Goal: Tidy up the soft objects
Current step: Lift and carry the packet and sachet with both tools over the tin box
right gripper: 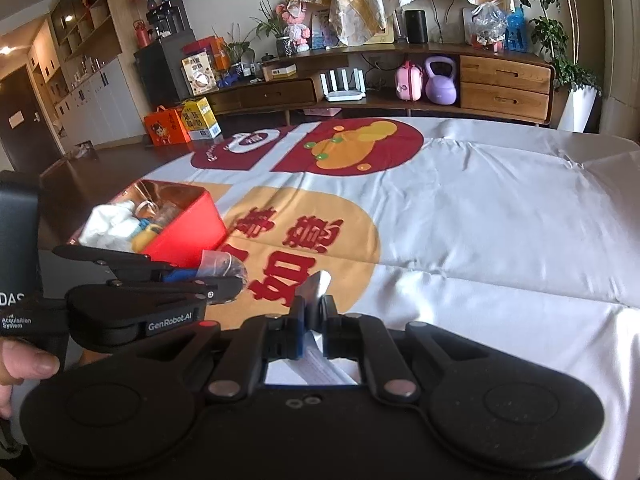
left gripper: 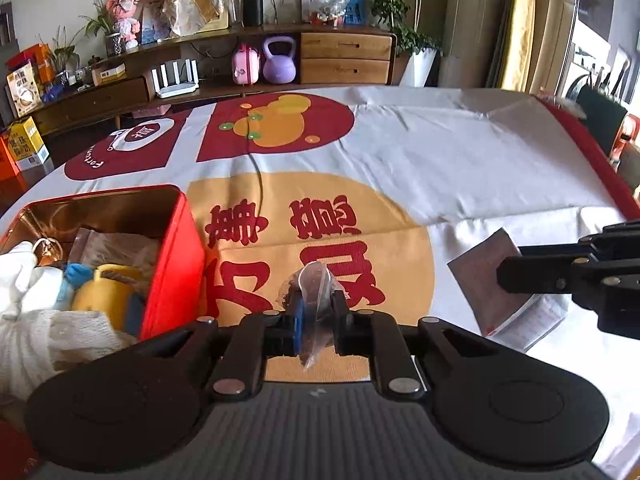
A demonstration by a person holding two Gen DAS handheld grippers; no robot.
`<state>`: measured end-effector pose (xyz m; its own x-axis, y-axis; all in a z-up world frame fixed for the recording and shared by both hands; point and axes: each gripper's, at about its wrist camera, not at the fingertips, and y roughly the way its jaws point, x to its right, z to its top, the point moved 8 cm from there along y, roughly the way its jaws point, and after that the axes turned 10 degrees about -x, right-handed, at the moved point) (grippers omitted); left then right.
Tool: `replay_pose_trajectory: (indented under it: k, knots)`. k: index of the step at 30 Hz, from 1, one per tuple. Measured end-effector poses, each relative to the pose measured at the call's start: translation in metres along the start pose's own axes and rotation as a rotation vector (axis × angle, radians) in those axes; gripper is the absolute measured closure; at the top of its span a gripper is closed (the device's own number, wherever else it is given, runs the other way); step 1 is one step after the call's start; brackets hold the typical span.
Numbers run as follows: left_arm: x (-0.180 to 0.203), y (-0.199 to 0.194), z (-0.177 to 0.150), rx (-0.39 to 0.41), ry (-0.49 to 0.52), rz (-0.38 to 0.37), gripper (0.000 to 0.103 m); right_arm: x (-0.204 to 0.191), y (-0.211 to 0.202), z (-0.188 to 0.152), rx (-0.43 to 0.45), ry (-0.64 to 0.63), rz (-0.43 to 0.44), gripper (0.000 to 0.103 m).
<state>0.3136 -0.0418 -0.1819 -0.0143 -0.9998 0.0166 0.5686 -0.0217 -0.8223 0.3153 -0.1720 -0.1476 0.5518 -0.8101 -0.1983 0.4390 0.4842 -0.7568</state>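
Observation:
My left gripper [left gripper: 314, 306] is shut on a small clear plastic packet [left gripper: 314, 286] with dark contents, held just above the cloth, right of the red tin box [left gripper: 176, 256]. The packet also shows in the right wrist view [right gripper: 222, 264]. My right gripper [right gripper: 314, 312] is shut on a flat silver-pink foil pouch [right gripper: 316, 286]; in the left wrist view the pouch [left gripper: 482, 270] hangs at the right. The red tin box [right gripper: 188, 232] is open and holds a white cloth [left gripper: 24, 276], a yellow soft toy [left gripper: 102, 292] and a foil packet.
The table is covered by a white cloth [left gripper: 420, 160] with red and orange prints. A wooden sideboard [left gripper: 344, 54] with a purple kettlebell [left gripper: 279, 60] stands beyond the far edge. The left gripper's body [right gripper: 132, 300] sits close to my right gripper.

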Motion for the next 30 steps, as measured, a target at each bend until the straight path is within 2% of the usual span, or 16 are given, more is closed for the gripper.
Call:
replay_pose_trajectory:
  k: [8,16,24,30]
  knots:
    - [-0.013,-0.042,0.004,0.029,-0.014,-0.02,0.089,-0.035,-0.023,0.019,0.04,-0.028,0.031,0.096]
    - [-0.038,-0.08,0.007,0.062,-0.03,-0.006,0.089,-0.083,-0.038,0.045,0.08,-0.063,0.082,0.096]
    - [-0.083,-0.106,0.009,0.083,-0.062,0.026,0.089,-0.132,-0.028,0.07,0.091,-0.103,0.122,0.096]
    - [-0.125,-0.112,0.008,0.082,-0.094,0.048,0.089,-0.162,-0.011,0.087,0.086,-0.12,0.135,0.096]
